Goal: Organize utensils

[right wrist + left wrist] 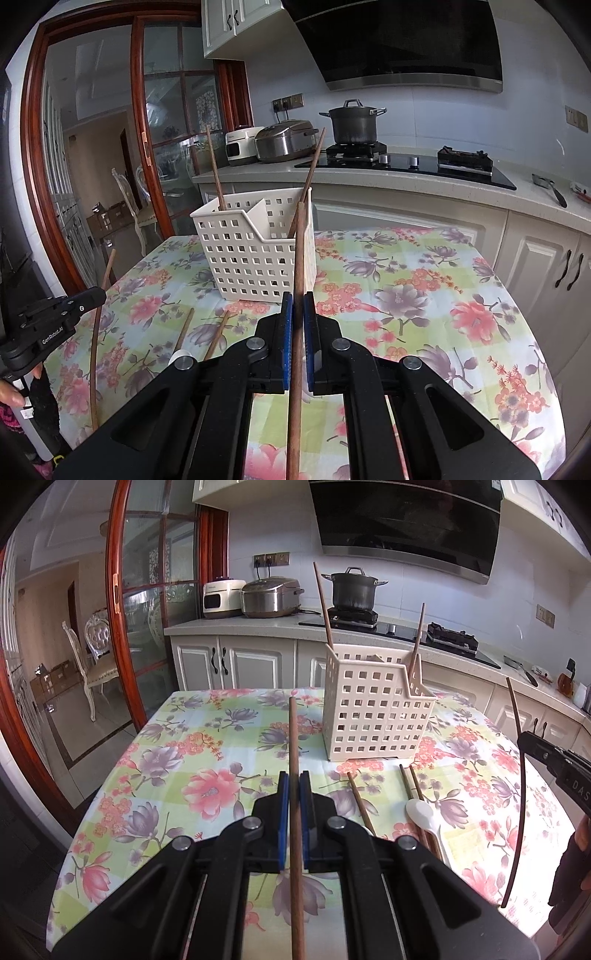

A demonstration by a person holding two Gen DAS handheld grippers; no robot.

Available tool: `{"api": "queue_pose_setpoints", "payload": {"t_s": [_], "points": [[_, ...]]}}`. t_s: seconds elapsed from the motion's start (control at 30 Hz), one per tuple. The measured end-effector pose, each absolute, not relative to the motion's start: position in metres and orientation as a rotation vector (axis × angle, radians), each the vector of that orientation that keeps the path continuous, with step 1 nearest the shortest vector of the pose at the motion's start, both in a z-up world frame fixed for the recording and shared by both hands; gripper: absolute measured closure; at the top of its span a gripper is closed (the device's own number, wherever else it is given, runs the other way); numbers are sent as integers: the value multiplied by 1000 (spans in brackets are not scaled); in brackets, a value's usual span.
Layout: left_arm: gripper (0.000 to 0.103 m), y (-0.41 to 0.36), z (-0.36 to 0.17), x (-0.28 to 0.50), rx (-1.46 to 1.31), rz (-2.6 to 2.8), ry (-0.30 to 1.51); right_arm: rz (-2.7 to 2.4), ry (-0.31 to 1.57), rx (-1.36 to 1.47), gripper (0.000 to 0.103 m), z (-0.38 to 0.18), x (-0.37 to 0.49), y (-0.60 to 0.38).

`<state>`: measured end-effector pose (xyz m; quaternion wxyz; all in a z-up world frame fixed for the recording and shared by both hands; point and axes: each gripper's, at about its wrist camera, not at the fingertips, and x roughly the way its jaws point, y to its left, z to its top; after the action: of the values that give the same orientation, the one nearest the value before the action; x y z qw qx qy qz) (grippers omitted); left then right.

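My left gripper (294, 775) is shut on a brown wooden chopstick (293, 734) that points forward above the floral tablecloth (207, 760). My right gripper (298, 297) is shut on another chopstick (300, 254), whose tip reaches toward the cream perforated utensil basket (255, 254). The basket (373, 716) holds two upright chopsticks (322, 602) (417, 638). In front of it, loose chopsticks (360, 801) and a white spoon (424, 816) lie on the cloth. Each view shows the other gripper at its edge with its stick: the right gripper (528, 740) and the left gripper (98, 295).
Behind the table runs a kitchen counter (258, 624) with a rice cooker (271, 596), a white appliance (221, 598) and a pot (354, 587) on a gas stove. A red-framed glass sliding door (122, 627) and a chair (96, 657) are to the left. A person's hand (11, 391) shows at the left edge.
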<state>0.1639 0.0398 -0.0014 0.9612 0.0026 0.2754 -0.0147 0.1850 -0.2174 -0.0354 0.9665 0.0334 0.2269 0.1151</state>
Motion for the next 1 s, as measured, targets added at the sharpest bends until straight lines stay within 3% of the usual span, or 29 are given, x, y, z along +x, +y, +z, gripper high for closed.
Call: {"api": "queue_pose_setpoints", "payload": {"t_s": [1.0], "points": [[97,37,36,118,22,-39,448,260,341,47,97,-3,151,-213]]}}
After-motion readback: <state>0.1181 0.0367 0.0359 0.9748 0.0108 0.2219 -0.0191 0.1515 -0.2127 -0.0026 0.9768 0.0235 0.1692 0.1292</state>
